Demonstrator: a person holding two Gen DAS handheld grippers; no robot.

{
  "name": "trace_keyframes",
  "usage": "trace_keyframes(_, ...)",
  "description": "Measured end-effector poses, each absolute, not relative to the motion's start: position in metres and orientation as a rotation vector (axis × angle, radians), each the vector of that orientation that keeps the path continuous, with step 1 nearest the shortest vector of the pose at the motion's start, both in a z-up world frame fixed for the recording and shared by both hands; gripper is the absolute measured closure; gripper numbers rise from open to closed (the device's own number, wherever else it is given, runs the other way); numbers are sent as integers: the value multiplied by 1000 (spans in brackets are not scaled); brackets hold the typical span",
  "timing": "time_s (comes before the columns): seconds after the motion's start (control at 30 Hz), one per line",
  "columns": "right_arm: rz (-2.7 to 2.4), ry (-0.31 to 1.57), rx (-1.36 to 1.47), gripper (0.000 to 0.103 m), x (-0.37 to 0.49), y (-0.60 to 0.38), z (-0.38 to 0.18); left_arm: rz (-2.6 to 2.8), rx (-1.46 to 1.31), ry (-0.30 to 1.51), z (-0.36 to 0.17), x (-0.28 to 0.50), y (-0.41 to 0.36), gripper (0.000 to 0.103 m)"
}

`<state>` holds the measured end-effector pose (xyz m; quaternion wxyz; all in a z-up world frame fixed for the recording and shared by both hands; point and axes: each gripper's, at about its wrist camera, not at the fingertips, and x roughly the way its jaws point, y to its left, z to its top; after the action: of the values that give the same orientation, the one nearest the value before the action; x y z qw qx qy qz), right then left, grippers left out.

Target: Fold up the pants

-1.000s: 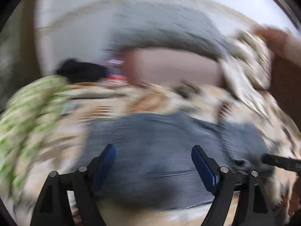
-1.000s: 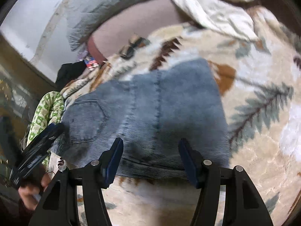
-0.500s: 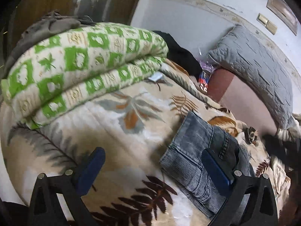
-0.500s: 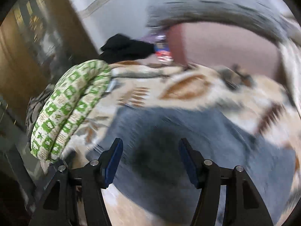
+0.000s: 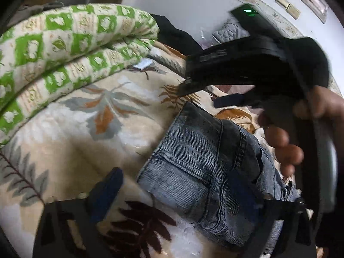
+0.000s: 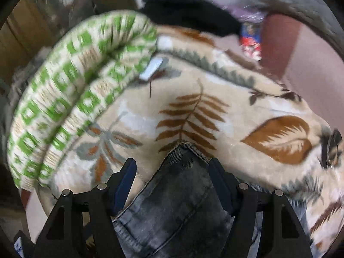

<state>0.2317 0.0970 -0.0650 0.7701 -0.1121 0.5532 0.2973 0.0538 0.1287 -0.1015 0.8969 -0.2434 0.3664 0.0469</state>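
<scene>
The grey-blue denim pants lie folded into a compact stack on the leaf-patterned blanket. My left gripper is open, low over the stack's near edge, its right finger hidden in shadow. My right gripper is open, its blue pads straddling the pants' far corner without gripping. In the left wrist view the right gripper's black body and the hand holding it hover above the pants at upper right.
A rolled green-and-cream quilt lies along the left side, also in the right wrist view. A black garment, a grey pillow and a colourful packet sit by the wall.
The right gripper has swung forward over the pants' far corner and now shows in the left wrist view. The left gripper has moved closer to the stack. Both stay open.
</scene>
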Motion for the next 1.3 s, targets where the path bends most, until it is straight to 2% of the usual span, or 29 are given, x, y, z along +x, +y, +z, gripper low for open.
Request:
trace_keyframes(0.03,648,1216,-271,32,235,103,-72,85,-507,775,-104,56,128,32)
trace_keyframes(0.17,622,1247,-348,32,243,115,-94,75,-510,806,-116,62,126,45)
trace_keyframes(0.2,606,1280,-356,36,245,115,-102,64,-514,811,-118,64,126,49)
trace_keyframes(0.23,592,1317,-358,49,247,114,-110,57,-518,814,-120,65,125,54)
trace_keyframes(0.33,563,1317,-369,73,249,107,-120,33,-527,813,-122,65,123,66)
trace_keyframes(0.43,543,1289,-309,88,248,95,-112,24,-512,794,-119,64,119,72)
trace_keyframes(0.5,545,1244,-307,92,242,90,-101,16,-503,771,-114,62,117,74)
trace_keyframes(0.77,558,1095,-111,96,217,41,-43,-34,-315,602,-82,44,87,75)
trace_keyframes(0.97,563,956,92,97,192,-37,4,-171,-165,454,-50,14,38,77)
trace_keyframes(1.13,527,854,242,97,164,-125,21,-340,-33,363,-29,-21,-28,77)
trace_keyframes(1.3,454,813,364,97,142,-214,14,-495,7,405,-29,-30,-90,78)
